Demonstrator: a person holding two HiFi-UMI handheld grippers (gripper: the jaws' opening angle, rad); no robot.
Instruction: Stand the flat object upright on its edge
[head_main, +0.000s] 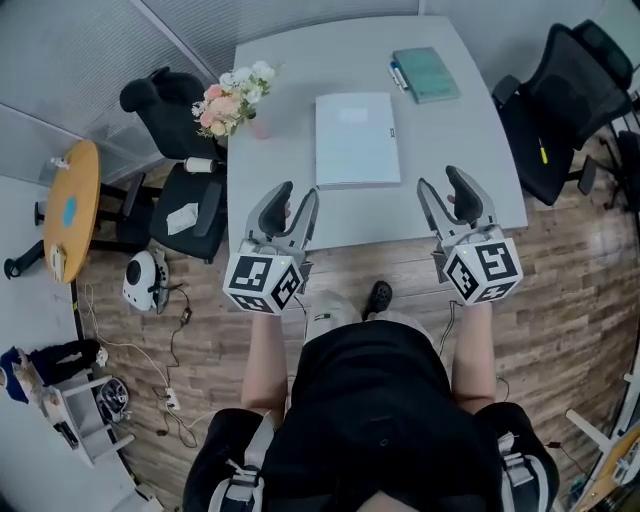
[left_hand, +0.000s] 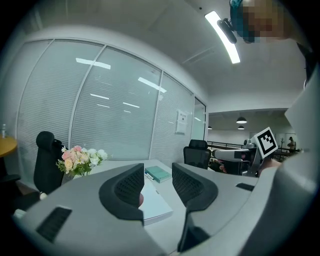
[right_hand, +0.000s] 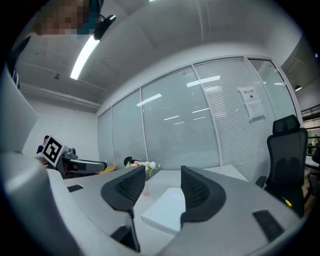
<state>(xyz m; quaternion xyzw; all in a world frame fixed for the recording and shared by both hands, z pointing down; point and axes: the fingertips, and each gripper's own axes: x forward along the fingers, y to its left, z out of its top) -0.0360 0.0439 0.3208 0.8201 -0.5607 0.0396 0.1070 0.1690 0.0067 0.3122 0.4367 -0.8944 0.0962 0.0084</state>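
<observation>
A white flat book (head_main: 356, 138) lies flat on the grey table (head_main: 470, 140), a little back from the near edge. My left gripper (head_main: 297, 196) hovers over the near edge by the book's front left corner, open, with nothing between its fingers. My right gripper (head_main: 442, 183) is open and empty too, to the right of the book's front right corner. In the left gripper view the book (left_hand: 156, 206) shows past the open left gripper (left_hand: 157, 182). The right gripper view has the book (right_hand: 167, 207) ahead, between the jaws of the right gripper (right_hand: 162, 187) but well beyond them.
A teal notebook (head_main: 426, 73) with a pen (head_main: 398, 76) beside it lies at the far right of the table. A flower bouquet (head_main: 232, 100) stands at the far left corner. Black office chairs (head_main: 560, 110) (head_main: 175, 110) flank the table. A round wooden table (head_main: 70, 205) stands at left.
</observation>
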